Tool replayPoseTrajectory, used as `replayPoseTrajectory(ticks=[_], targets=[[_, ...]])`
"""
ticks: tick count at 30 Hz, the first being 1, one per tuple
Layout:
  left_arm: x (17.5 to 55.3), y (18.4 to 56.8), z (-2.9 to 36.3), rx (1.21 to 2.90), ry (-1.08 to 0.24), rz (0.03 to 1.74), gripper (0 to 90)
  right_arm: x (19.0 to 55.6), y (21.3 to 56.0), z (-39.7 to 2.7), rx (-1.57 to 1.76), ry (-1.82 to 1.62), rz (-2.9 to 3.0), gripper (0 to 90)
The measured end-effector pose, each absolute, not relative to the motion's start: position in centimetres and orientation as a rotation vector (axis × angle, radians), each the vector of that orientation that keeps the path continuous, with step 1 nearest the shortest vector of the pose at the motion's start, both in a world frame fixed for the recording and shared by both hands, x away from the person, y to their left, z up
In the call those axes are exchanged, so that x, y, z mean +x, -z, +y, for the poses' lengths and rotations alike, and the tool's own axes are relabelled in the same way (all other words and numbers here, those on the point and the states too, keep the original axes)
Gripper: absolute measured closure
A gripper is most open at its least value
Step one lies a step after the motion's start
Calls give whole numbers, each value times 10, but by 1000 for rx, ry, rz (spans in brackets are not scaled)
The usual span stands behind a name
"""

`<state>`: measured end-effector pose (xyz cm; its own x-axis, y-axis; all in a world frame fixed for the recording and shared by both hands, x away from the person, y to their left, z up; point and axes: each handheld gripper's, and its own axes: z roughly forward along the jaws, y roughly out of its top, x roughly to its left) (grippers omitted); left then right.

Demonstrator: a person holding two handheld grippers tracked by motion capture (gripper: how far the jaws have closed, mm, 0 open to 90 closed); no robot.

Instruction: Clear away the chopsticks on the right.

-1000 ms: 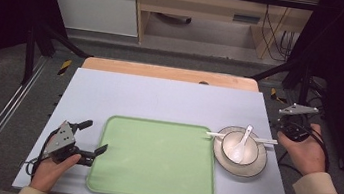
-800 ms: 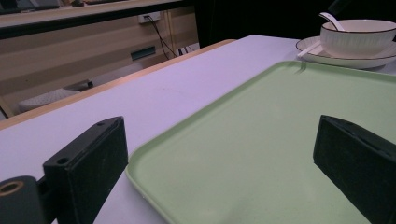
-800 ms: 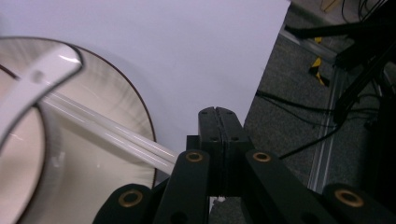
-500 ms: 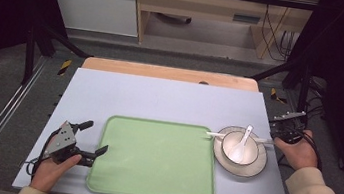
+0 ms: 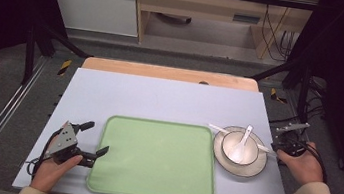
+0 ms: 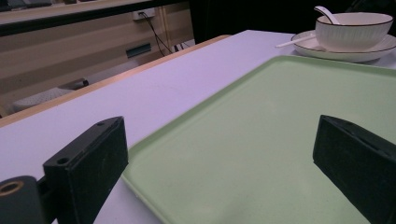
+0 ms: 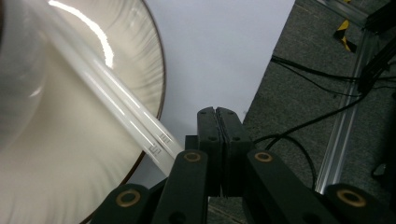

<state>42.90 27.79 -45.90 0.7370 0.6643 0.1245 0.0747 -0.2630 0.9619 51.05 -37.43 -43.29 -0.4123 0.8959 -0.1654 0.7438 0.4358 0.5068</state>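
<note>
A white bowl [image 5: 232,141] with a white spoon [image 5: 243,140] in it stands on a dark-rimmed plate [image 5: 253,169], right of a green tray [image 5: 154,160]. White chopsticks [image 5: 218,129] lie across the plate. My right gripper [image 5: 277,147] is shut with nothing in it, low at the plate's right rim. In the right gripper view its closed jaws [image 7: 217,116] sit just beside the chopsticks' ends [image 7: 116,107], over the plate's rim [image 7: 140,60]. My left gripper [image 5: 97,137] rests open at the tray's left edge. The left gripper view has its jaws [image 6: 219,158] astride the tray's rim [image 6: 154,140].
The pale table [image 5: 159,100] ends close behind my right hand, with cables and a metal rail [image 7: 345,116] on the floor below. A wooden strip [image 5: 168,73] borders the far side.
My right gripper has come down and moved in toward the plate's right rim, still shut. The left gripper has stayed in place.
</note>
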Motion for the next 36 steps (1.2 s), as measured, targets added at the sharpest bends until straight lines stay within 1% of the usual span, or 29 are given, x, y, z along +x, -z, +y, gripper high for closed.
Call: replayPoseTrajectory(ticks=[5, 7, 8, 12, 13, 15, 16, 25, 34, 36], targets=[[429, 459, 278, 1776, -632, 579, 30, 494, 432, -372, 1395, -516, 2300, 886], [429, 459, 277, 1770, -630, 581, 30, 489, 430, -371, 1386, -521, 2307, 872], [429, 459, 278, 1770, -629, 581, 30, 486, 429, -372, 1376, -524, 2305, 860], [429, 459, 277, 1775, -629, 577, 30, 479, 420, -372, 1278, -657, 2292, 741], [429, 459, 277, 1775, -629, 578, 30, 479, 419, -372, 1259, -665, 2301, 739], [429, 459, 276, 1777, -627, 574, 31, 479, 419, -368, 1215, -679, 2327, 745], [429, 460, 276, 1778, -627, 573, 31, 480, 420, -364, 1183, -671, 2355, 762], [429, 460, 277, 1779, -625, 574, 32, 488, 425, -352, 1144, -645, 2397, 798], [429, 460, 276, 1783, -623, 571, 34, 497, 433, -350, 1108, -632, 2453, 814], [429, 460, 276, 1785, -622, 570, 34, 497, 433, -350, 1094, -638, 2452, 834]])
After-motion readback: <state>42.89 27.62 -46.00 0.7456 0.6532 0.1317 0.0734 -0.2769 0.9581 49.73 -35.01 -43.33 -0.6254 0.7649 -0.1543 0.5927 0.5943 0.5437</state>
